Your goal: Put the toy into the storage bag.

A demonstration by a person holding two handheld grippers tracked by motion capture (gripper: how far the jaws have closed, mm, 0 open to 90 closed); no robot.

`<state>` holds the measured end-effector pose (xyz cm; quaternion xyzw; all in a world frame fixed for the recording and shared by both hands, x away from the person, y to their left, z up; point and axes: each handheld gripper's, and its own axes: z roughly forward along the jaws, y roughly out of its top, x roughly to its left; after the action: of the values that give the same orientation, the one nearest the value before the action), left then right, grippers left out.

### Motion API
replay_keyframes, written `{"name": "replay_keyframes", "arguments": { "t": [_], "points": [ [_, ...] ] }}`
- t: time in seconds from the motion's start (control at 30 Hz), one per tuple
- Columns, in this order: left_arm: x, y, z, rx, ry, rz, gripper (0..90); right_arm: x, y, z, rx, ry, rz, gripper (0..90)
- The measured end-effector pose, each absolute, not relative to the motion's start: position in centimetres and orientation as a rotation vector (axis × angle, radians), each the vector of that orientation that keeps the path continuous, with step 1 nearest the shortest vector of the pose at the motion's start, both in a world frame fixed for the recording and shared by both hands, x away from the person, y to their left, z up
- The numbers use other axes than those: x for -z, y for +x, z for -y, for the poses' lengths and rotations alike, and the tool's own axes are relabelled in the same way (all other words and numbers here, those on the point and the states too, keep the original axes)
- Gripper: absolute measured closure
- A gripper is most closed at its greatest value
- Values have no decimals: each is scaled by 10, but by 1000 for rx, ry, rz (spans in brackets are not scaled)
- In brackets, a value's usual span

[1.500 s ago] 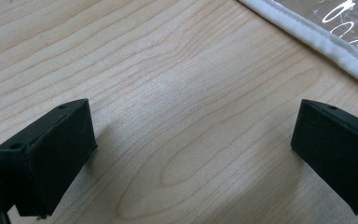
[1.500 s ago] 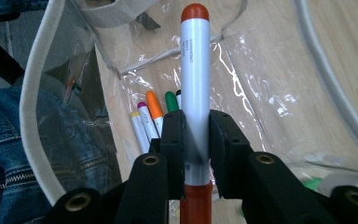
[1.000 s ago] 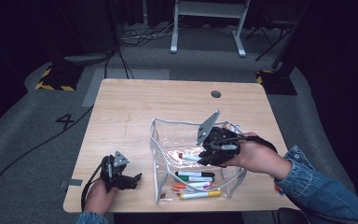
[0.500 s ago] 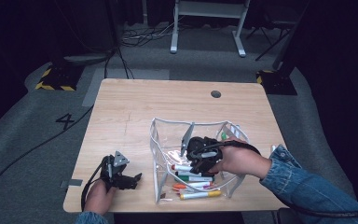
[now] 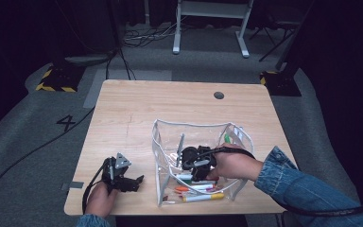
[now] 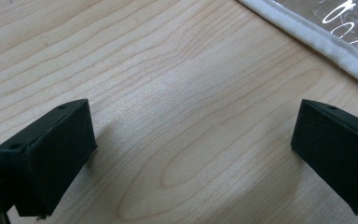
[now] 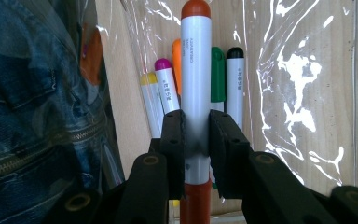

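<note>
A clear plastic pouch point(image 5: 189, 125) with a white rim stands open on the wooden table point(image 5: 137, 113). Several markers point(image 5: 196, 191) lie in its near end. My right gripper point(image 5: 196, 173) is down inside the pouch, shut on a white marker with a red-orange cap point(image 7: 196, 70). In the right gripper view point(image 7: 196, 126) that marker stands upright between the pads, over magenta point(image 7: 167, 88), green point(image 7: 217, 79) and black point(image 7: 235, 79) markers lying below. My left gripper point(image 5: 133, 182) rests on the table left of the pouch, jaws open point(image 6: 191, 154) over bare wood, with the pouch's rim point(image 6: 317, 42) beyond.
A round cable hole point(image 5: 219, 95) sits near the table's far edge. The left gripper lies close to the front edge. A denim sleeve point(image 7: 32, 93) shows through the pouch wall. Cables, desk legs point(image 5: 176, 28) and a hazard-striped block point(image 5: 56, 80) lie on the floor behind.
My right gripper has come down from above the pouch into it, toward the markers at its near end. The left gripper has stayed where it was.
</note>
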<state>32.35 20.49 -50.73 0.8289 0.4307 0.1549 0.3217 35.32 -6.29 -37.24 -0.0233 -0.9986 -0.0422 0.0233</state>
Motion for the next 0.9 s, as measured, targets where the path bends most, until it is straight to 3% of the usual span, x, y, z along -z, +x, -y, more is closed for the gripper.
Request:
{"name": "replay_keyframes", "arguments": {
  "t": [0.4, 0.47, 0.57, 0.9],
  "points": [
    [507, 324, -205, -409, 2177, -1131, 0, 382, 353, 59, 73, -41, 3083, 758],
    [507, 323, -205, -406, 2177, -1133, 0, 381, 353, 60, 94, -37, 3078, 718],
    [507, 324, -205, -409, 2178, -1130, 0, 378, 355, 62, 150, -50, 3080, 583],
    [507, 324, -205, -409, 2177, -1131, 0, 334, 357, 84, 473, -151, 3103, 533]
  ]
}}
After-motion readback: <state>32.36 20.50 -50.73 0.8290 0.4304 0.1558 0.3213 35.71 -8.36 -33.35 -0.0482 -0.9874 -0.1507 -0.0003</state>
